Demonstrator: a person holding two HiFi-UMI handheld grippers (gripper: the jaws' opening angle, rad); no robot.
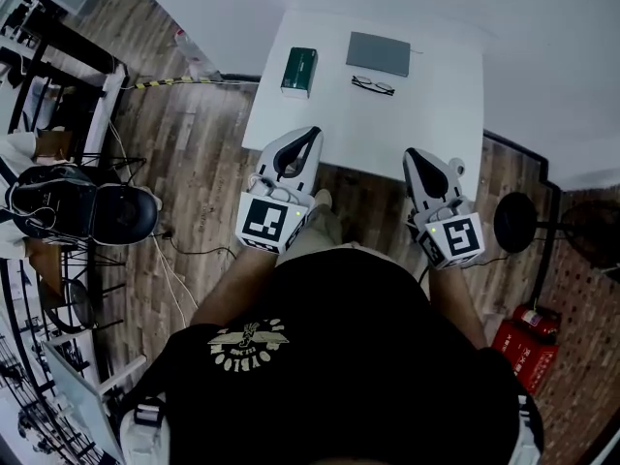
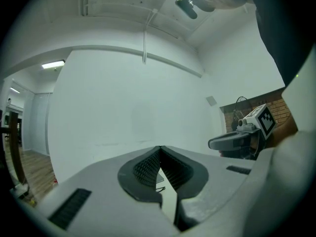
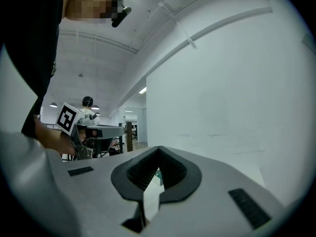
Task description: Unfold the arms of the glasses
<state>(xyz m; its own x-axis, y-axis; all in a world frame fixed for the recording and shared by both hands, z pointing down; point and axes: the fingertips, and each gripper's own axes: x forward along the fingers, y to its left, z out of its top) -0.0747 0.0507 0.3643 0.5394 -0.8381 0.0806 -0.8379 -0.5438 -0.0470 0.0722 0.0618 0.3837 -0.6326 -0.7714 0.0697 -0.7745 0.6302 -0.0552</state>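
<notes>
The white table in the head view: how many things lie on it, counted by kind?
green box: 1
grey flat case: 1
glasses: 1
Total: 3

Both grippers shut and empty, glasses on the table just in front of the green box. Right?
No. The head view shows the glasses in front of the flat grey object; the green box lies apart, to their left. Left gripper and right gripper are shut and empty, as you said.
</notes>
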